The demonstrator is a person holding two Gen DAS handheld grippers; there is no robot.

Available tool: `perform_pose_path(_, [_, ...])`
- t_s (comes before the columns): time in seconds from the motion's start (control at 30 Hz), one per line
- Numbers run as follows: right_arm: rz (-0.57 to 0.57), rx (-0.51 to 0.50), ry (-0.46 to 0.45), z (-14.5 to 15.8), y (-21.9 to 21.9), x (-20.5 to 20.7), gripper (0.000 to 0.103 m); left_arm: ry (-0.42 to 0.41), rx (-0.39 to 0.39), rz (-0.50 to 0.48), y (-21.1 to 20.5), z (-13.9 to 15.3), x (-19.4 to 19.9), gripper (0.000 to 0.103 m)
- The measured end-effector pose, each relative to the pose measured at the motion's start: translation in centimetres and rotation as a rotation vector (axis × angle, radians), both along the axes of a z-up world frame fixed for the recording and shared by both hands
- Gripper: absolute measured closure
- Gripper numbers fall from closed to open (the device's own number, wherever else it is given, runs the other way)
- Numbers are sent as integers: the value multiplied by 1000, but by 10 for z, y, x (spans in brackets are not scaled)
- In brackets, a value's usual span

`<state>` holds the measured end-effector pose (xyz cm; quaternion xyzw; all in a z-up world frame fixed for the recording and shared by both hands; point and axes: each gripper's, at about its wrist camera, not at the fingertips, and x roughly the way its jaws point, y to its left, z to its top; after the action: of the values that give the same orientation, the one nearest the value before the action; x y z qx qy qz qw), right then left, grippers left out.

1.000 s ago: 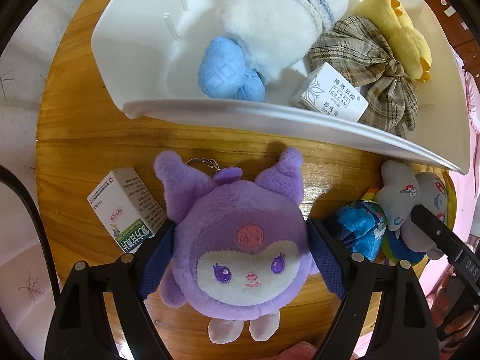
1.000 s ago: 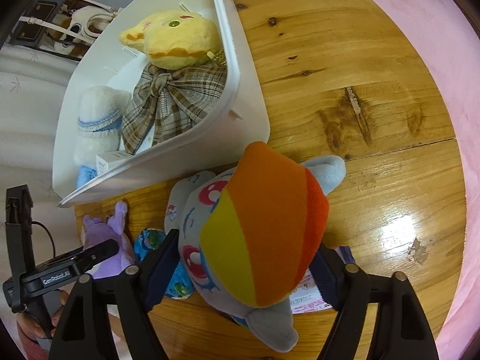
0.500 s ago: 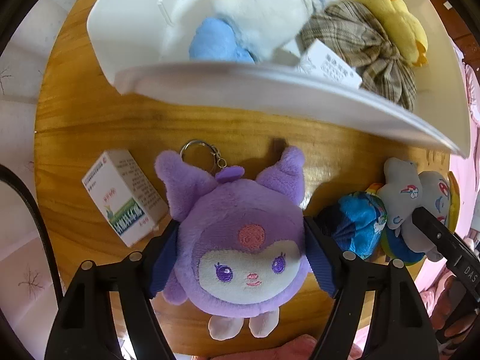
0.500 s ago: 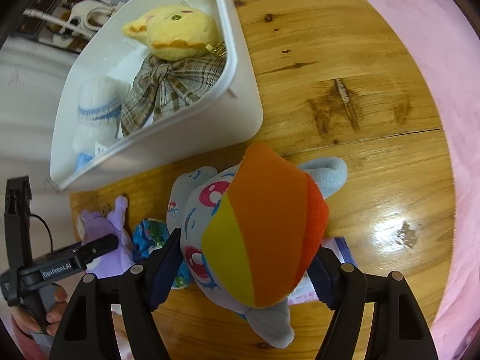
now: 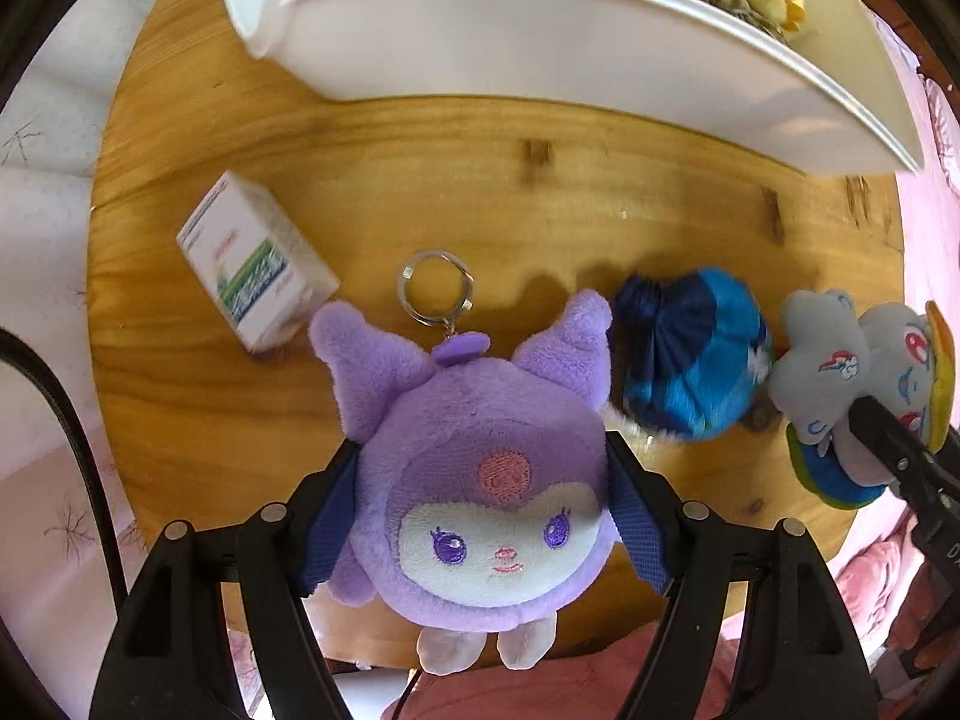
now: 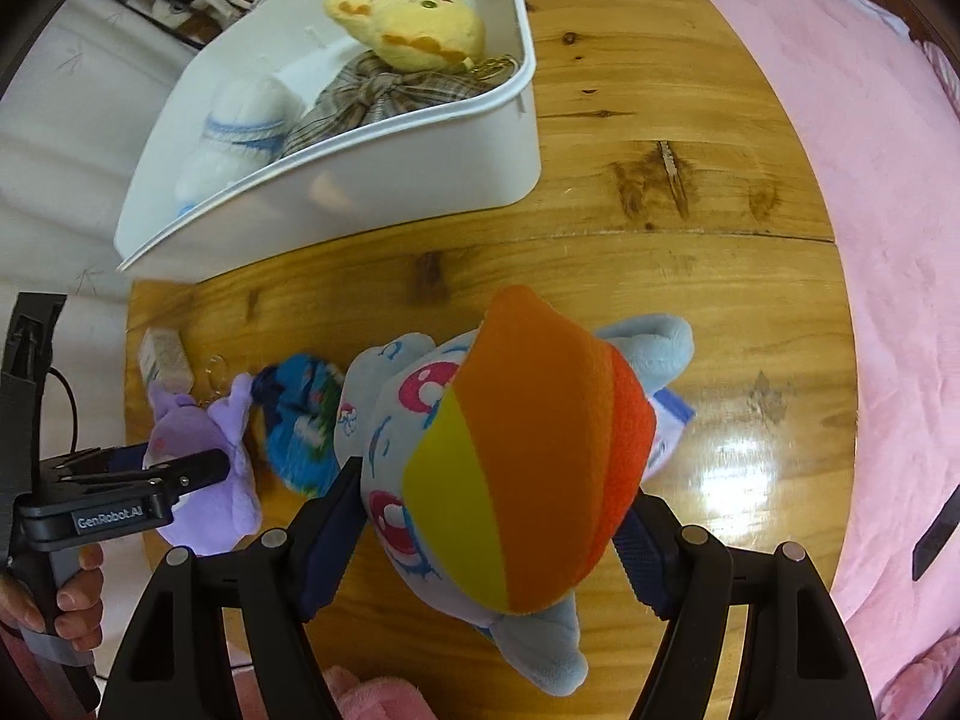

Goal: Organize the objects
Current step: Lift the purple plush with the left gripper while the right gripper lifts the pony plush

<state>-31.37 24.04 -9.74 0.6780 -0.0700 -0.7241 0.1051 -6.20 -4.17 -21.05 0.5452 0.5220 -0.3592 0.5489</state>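
Note:
My left gripper (image 5: 483, 501) is shut on a purple plush keychain doll (image 5: 480, 480) with a metal ring, held at the near side of the round wooden table (image 5: 420, 180). My right gripper (image 6: 498, 528) is shut on a grey pony plush with a rainbow mane (image 6: 516, 480). The pony plush also shows at the right of the left wrist view (image 5: 852, 372). The purple doll shows at the left of the right wrist view (image 6: 198, 468). A white bin (image 6: 420, 168) at the far side holds a yellow plush (image 6: 414, 24), a plaid bow and a white plush.
A small white and green box (image 5: 258, 264) lies left of the purple doll. A blue patterned plush (image 5: 690, 354) lies between the two held toys. A flat packet lies under the pony plush (image 6: 669, 420). Pink fabric (image 6: 870, 240) borders the table on the right.
Both grippers have drawn back from the bin with their toys. The bin now sits farther off in both views, and its contents are mostly hidden behind its wall in the left wrist view.

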Motion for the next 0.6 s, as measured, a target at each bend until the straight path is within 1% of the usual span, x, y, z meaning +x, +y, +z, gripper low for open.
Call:
perform_pose_path(0.13, [13,-4,23,2,9,-1,27,-14,-5,-5,17,6,-3,25])
perform_pose_path(0.2, [20,-4,34,2,-1,4,27,-20,-12,-5,26,11,-4,25])
perform_pose_path(0.37, [28,-4,58,10,0,11,27,-51,-31,-17,43,24,-5,25])
perform_pose_path(0.47, [37,-9,91,18,-10,12,27,-71,-46,-32,51,35,-6,25])
perform_pose_path(0.5, [40,-9,101,16,-25,7,27,-80,-54,-36,54,41,-7,25])
perform_pose_path(0.53, [45,-10,110,23,-17,9,27,-84,-59,-40,56,52,10,25])
perform_pose_path(0.6, [50,-24,131,31,-20,7,27,-100,-77,-57,59,62,9,25])
